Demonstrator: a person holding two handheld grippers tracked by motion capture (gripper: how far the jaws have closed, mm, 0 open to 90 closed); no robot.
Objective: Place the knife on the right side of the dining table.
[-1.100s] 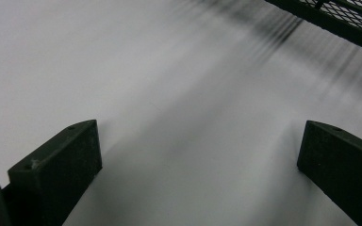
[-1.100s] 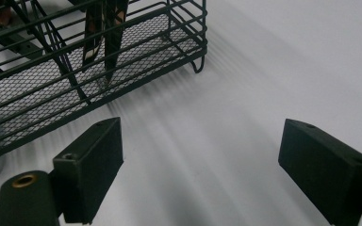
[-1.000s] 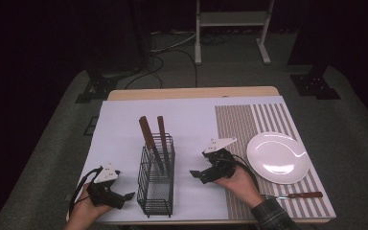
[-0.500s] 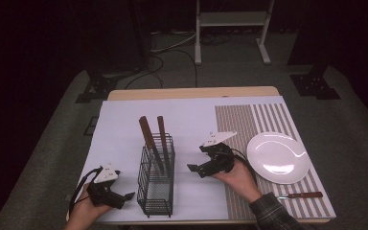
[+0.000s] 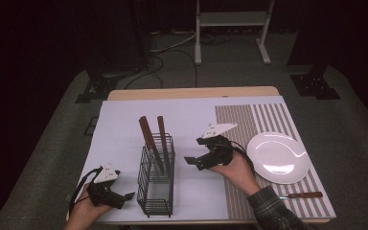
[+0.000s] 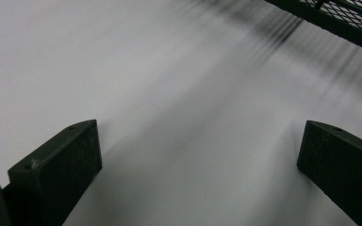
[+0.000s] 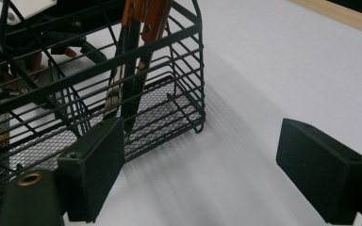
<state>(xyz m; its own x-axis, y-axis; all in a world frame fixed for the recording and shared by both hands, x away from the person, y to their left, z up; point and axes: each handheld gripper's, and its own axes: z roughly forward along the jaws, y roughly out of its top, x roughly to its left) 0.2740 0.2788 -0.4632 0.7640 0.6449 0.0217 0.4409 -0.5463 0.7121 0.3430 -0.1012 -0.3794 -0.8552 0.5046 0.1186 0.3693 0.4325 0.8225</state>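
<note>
I've got the right gripper point(image 5: 195, 162) released, jaws spread wide w/ nothing between them, held above the white sheet point(image 5: 191, 124) just right of the wire basket point(image 5: 156, 194). In the right gripper view the basket point(image 7: 99, 94) sits close ahead to the left, apart from the jaws, no contact.

Basket stands upright near the middle-left of the counter point(image 5: 191, 92), at the near edge of the sheet. Two wooden-handled utensils point(image 5: 154, 139) stand in it, handles up, leaning a bit left; the right gripper view shows their orange-brown handles point(image 7: 146, 19) and metal ends going down to the mesh floor. Can't tell what kind of utensils they are.

My left gripper point(image 5: 130, 196) is low at the near-left corner, just left of the basket, also released: in the left gripper view both jaws stand far apart over bare sheet, basket edge point(image 6: 330, 23) at the far right.

Right side: striped mat point(image 5: 263, 120) w/ a white plate point(image 5: 278, 157) on it, and a knife point(image 5: 301, 195) w/ brown handle lying near the mat's near edge, well apart from both grippers.
</note>
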